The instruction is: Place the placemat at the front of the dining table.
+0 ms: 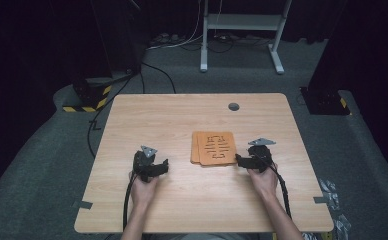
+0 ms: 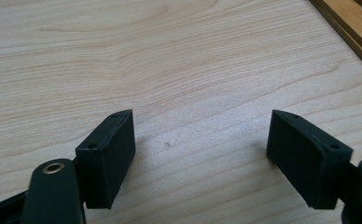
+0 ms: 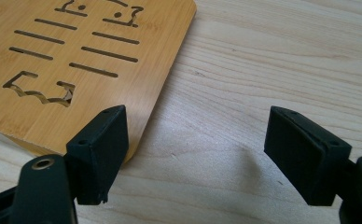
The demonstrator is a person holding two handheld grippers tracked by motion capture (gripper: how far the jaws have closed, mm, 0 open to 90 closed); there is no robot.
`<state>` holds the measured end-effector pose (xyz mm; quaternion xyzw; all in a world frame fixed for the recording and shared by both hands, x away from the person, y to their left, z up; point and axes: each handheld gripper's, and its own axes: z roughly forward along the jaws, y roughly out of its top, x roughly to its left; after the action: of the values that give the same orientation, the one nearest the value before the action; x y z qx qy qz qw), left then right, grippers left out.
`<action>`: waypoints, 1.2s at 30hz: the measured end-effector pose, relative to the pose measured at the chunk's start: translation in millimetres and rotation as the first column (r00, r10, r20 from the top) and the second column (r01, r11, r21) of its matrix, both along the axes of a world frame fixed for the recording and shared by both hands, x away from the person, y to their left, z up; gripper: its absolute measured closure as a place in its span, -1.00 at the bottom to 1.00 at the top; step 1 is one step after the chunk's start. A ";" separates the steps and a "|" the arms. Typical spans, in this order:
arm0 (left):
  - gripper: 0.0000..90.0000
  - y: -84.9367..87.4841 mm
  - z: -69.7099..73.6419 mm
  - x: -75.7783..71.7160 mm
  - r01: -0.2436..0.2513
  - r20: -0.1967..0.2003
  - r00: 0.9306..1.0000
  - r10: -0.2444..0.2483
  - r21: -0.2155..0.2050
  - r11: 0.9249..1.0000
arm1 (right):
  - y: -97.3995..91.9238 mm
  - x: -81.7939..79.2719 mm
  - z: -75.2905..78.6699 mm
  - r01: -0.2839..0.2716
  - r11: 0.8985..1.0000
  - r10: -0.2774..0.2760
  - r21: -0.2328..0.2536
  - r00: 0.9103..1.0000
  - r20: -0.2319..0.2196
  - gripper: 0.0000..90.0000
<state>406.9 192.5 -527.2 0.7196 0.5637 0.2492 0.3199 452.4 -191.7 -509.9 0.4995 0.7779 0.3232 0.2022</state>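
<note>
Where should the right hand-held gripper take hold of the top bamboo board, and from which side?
Probably at the top bamboo board's near right corner, coming in low from the right. It lies flat on a second board, so only its thin edge can be pinched, and the right hand-held gripper already has one jaw beside that corner, open.

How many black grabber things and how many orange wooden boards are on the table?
Black two-jaw grippers: 2, the left gripper and the right gripper.
Flat orange-brown bamboo boards with cut-out slots: 2, a top board stacked on a lower board.
Total: 4
</note>
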 end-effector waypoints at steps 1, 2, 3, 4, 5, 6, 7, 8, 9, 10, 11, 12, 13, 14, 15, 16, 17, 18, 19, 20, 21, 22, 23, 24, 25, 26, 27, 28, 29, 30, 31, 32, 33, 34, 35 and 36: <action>-0.48 -0.1 0.0 0.0 0.000 0.000 1.000 0.000 -0.001 1.000 | 0.7 0.3 -0.7 0.002 1.000 -0.002 0.001 1.000 0.008 -0.52; -0.48 0.0 0.0 0.0 0.000 0.001 1.000 0.000 0.000 1.000 | 2.0 -0.1 -0.6 0.005 1.000 -0.005 0.005 1.000 0.001 -0.51; -0.48 0.0 0.0 0.0 0.000 0.001 1.000 0.000 0.000 1.000 | 2.6 0.0 -0.6 0.006 1.000 -0.006 0.005 1.000 0.002 -0.51; -0.48 -0.1 0.0 -0.1 -0.001 0.000 1.000 0.001 -0.001 1.000 | 2.8 0.6 -0.9 0.002 1.000 -0.002 0.001 1.000 0.010 -0.51; -0.48 -0.2 -0.1 -0.1 -0.001 0.000 1.000 0.001 -0.002 1.000 | 3.8 0.3 -0.8 0.004 1.000 -0.004 0.004 1.000 0.003 -0.51; -0.48 -0.3 -0.1 -0.2 -0.002 0.000 1.000 0.002 -0.002 1.000 | 4.5 0.3 -1.0 0.004 1.000 -0.004 0.007 1.000 0.004 -0.51; -0.48 -0.4 -0.1 -0.2 -0.003 0.000 1.000 0.003 -0.002 1.000 | 4.3 0.7 -1.3 0.002 1.000 -0.002 0.006 1.000 0.008 -0.51; -0.48 -0.5 -0.1 -0.3 -0.004 0.000 1.000 0.004 -0.002 1.000 | 4.4 1.0 -1.6 0.002 1.000 -0.002 0.009 1.000 0.007 -0.51; -0.48 -0.5 -0.1 -0.3 -0.004 0.000 1.000 0.004 -0.002 1.000 | 4.2 1.5 -2.0 -0.002 1.000 0.002 0.010 1.000 0.007 -0.51; -0.48 -0.8 -0.1 -0.4 -0.005 0.000 1.000 0.005 -0.004 1.000 | 4.5 1.4 -2.2 0.004 1.000 -0.004 0.016 1.000 0.000 -0.51; -0.48 -0.9 -0.2 -0.5 -0.007 0.001 1.000 0.007 -0.004 1.000 | 4.4 1.7 -2.4 0.003 1.000 -0.003 0.020 1.000 -0.003 -0.51; -0.48 -0.9 -0.2 -0.6 -0.007 0.001 1.000 0.007 -0.004 1.000 | 4.2 2.1 -2.9 0.003 1.000 -0.003 0.020 1.000 0.001 -0.51; -0.49 -1.0 -0.2 -0.6 -0.007 0.001 1.000 0.007 -0.004 1.000 | 4.0 2.4 -3.1 0.001 1.000 -0.001 0.020 1.000 0.002 -0.51; -0.49 -1.0 -0.2 -0.7 -0.006 0.001 1.000 0.006 -0.004 1.000 | 3.9 2.6 -3.4 0.001 1.000 -0.001 0.020 1.000 0.003 -0.51; -0.49 -1.0 -0.2 -0.6 -0.007 0.001 1.000 0.007 -0.004 1.000 | 4.1 2.8 -3.7 0.000 1.000 0.000 0.020 1.000 0.007 -0.51; -0.49 -1.0 -0.2 -0.6 -0.007 0.001 1.000 0.007 -0.004 1.000 | 4.1 2.8 -3.7 0.000 1.000 0.000 0.020 1.000 0.007 -0.51; -0.49 -1.0 -0.2 -0.6 -0.006 0.001 1.000 0.006 -0.004 1.000 | 4.2 2.9 -4.0 -0.002 1.000 0.001 0.021 1.000 0.010 -0.51; -0.49 -1.0 -0.2 -0.6 -0.006 0.001 1.000 0.006 -0.004 1.000 | 4.2 2.9 -4.0 -0.002 1.000 0.001 0.021 1.000 0.010 -0.51; -0.49 -1.0 -0.2 -0.6 -0.007 0.001 1.000 0.007 -0.004 1.000 | 4.5 2.9 -4.2 -0.001 1.000 0.000 0.023 1.000 0.009 -0.51; -0.49 -0.9 -0.2 -0.6 -0.006 0.000 1.000 0.006 -0.004 1.000 | 4.3 3.2 -4.6 -0.002 1.000 0.002 0.021 1.000 0.010 -0.51; -0.49 -0.9 -0.2 -0.6 -0.006 0.000 1.000 0.006 -0.004 1.000 | 4.5 3.4 -5.2 -0.004 1.000 0.004 0.020 1.000 0.012 -0.51; -0.49 -0.9 -0.2 -0.6 -0.005 0.000 1.000 0.005 -0.005 1.000 | 4.6 3.6 -5.9 -0.006 1.000 0.006 0.014 1.000 0.010 -0.51; -0.50 -0.9 -0.2 -0.5 -0.005 0.000 1.000 0.005 -0.005 1.000 | 5.4 3.8 -6.8 -0.004 1.000 0.004 0.014 1.000 0.007 -0.51; -0.50 -0.8 -0.2 -0.5 -0.004 -0.001 1.000 0.004 -0.006 1.000 | 5.5 3.9 -7.5 -0.006 1.000 0.006 0.009 1.000 0.009 -0.52; -0.50 -0.5 -0.1 -0.4 -0.002 0.000 1.000 0.002 -0.004 1.000 | 5.5 4.0 -7.7 -0.005 1.000 0.005 0.014 1.000 0.009 -0.52; -0.50 -0.5 -0.1 -0.4 -0.002 -0.002 1.000 0.002 -0.003 1.000 | 5.2 4.4 -7.7 -0.009 1.000 0.009 0.014 1.000 0.011 -0.52; -0.51 -0.5 -0.1 -0.3 -0.001 -0.003 1.000 0.001 -0.003 1.000 | 6.4 3.8 -7.9 -0.002 1.000 0.002 0.020 1.000 0.005 -0.52; -0.51 -0.4 -0.1 -0.3 0.000 -0.002 1.000 0.000 -0.002 1.000 | 5.7 4.5 -8.4 -0.009 1.000 0.008 0.018 1.000 0.012 -0.52; -0.52 -0.5 -0.1 -0.2 0.001 -0.003 1.000 -0.001 -0.004 1.000 | 4.9 5.2 -9.3 -0.014 1.000 0.014 0.022 1.000 0.018 -0.53; -0.52 -0.3 0.0 -0.1 0.004 -0.004 1.000 -0.004 -0.004 1.000 | 4.9 5.2 -9.3 -0.014 1.000 0.014 0.022 1.000 0.018 -0.53; -0.52 -0.1 0.1 0.0 0.011 -0.003 1.000 -0.011 -0.013 1.000 | 4.8 5.5 -9.8 -0.012 1.000 0.012 0.028 1.000 0.020 -0.53; -0.51 0.1 0.1 0.2 0.014 -0.003 1.000 -0.014 -0.020 1.000 | 4.3 5.8 -10.4 -0.013 0.999 0.013 0.040 1.000 0.014 -0.54; -0.51 0.2 0.2 0.3 0.018 -0.003 1.000 -0.018 -0.024 1.000 | 4.3 5.9 -11.0 -0.009 0.999 0.009 0.050 1.000 0.011 -0.54; -0.51 0.4 0.2 0.4 0.022 -0.003 1.000 -0.022 -0.030 0.999 | 3.7 6.2 -11.8 -0.011 0.998 0.011 0.058 1.000 0.011 -0.55; -0.51 0.5 0.4 0.7 0.032 -0.004 0.999 -0.032 -0.042 0.999 | 3.1 6.6 -13.0 -0.011 0.997 0.011 0.074 1.000 0.009 -0.56; -0.51 0.6 1.0 1.1 0.040 -0.007 0.999 -0.040 -0.055 0.998 | 3.1 6.6 -13.0 -0.011 0.997 0.011 0.074 1.000 0.009 -0.56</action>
<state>408.0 193.0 -526.3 0.7226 0.5570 0.2245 0.3422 458.9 -188.6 -522.8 0.5009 0.7672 0.3552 0.1851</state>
